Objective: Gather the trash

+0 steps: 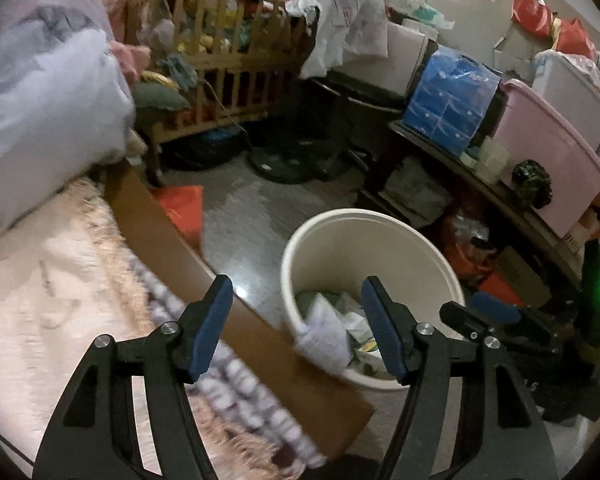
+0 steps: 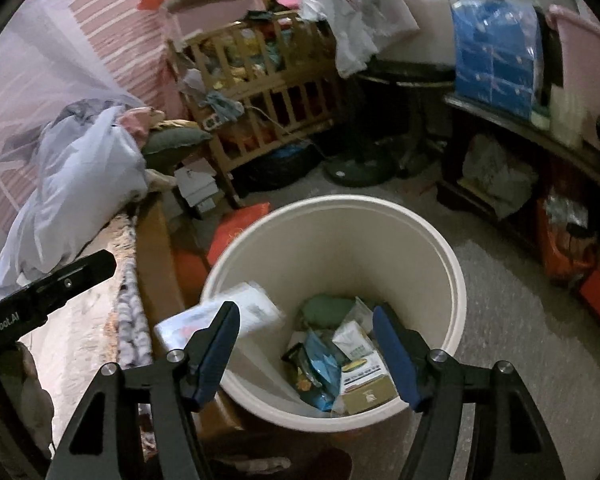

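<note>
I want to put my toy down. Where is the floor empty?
Bare floor lies right of the white bucket, before the dark shelf, and between bucket and wooden crib. Crowded: under the crib, the shelf, inside the bucket.

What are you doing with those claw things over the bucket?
A person is collecting trash with a claw in each hand. Both the left claw and the right claw are open with nothing gripped, pointing down at the cream bucket on the floor beside the bed. A blurred white packet is at the bucket's rim, apparently dropping in. Wrappers and a small box already lie at the bottom.
</note>
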### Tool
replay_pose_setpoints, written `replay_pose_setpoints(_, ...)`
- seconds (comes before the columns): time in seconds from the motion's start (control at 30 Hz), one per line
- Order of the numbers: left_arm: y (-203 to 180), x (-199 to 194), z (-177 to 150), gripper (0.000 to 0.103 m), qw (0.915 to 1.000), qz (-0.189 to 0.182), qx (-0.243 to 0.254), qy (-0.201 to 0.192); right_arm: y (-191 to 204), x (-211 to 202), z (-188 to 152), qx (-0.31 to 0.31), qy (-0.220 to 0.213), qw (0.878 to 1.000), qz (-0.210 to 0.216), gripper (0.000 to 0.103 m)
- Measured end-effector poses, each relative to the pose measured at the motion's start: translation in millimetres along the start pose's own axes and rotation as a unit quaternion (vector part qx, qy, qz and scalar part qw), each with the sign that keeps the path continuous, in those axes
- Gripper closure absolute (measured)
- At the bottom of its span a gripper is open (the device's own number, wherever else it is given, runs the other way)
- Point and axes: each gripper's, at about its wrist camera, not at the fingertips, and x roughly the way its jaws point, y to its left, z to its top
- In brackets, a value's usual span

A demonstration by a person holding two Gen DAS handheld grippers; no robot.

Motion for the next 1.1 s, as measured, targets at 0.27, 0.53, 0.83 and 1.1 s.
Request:
replay_pose_setpoints(0.27, 12.5, -45.4, -20.4, 0.037, 0.9978, 0.046, 0.010, -0.047, 35.4, -19.7, -3.8, -0.038, -0.018, 0.999, 0.002, 0.036)
replay_pose_setpoints(0.53, 26.2, -91.2, -22.1, 0.037, 0.9913, 0.077, -0.005, -0.107, 70.1, -59.6, -3.1, -0.064, -0.085, 0.994, -0.004, 0.034)
replay_pose_setpoints(0.83, 23.9, -116.2, -23.6, 0.037, 0.9850, 0.095, 0.004, -0.144, 95.8, -91.1, -1.5, -0.082, -0.133, 0.988, -0.011, 0.029)
replay_pose_setpoints(1.1, 23.7, -125.0, -25.3, 0.037, 0.9824, 0.094, 0.004, -0.161, 99.8, -102.2, -1.2, -0.083, -0.151, 0.985, -0.024, 0.028)
